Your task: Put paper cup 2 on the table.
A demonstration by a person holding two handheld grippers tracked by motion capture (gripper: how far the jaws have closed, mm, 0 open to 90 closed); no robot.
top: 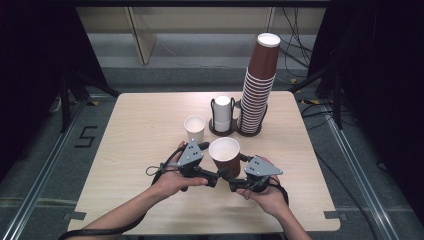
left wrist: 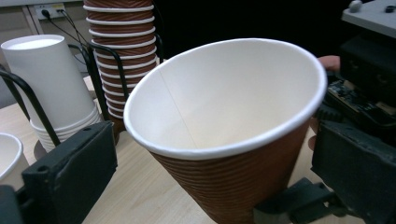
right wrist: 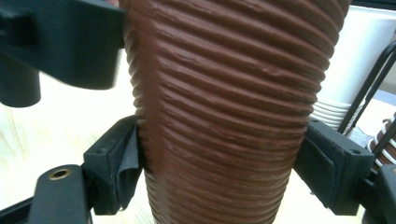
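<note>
I'm pinching the ribbed brown cup (right wrist: 224, 116) low in my right tongs (top: 234, 176) above the near tabletop (top: 135, 125), keeping my spread left tongs (left wrist: 210, 186) flanking it gently, avoiding crushing.

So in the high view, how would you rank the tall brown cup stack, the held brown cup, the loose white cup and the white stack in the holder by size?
1. Tall brown cup stack, clearly largest.
2. Held brown cup.
3. White stack in the holder and loose white cup: these look alike, so I won't rank them.
The held cup sits nearer the camera, which may flatter it.
</note>
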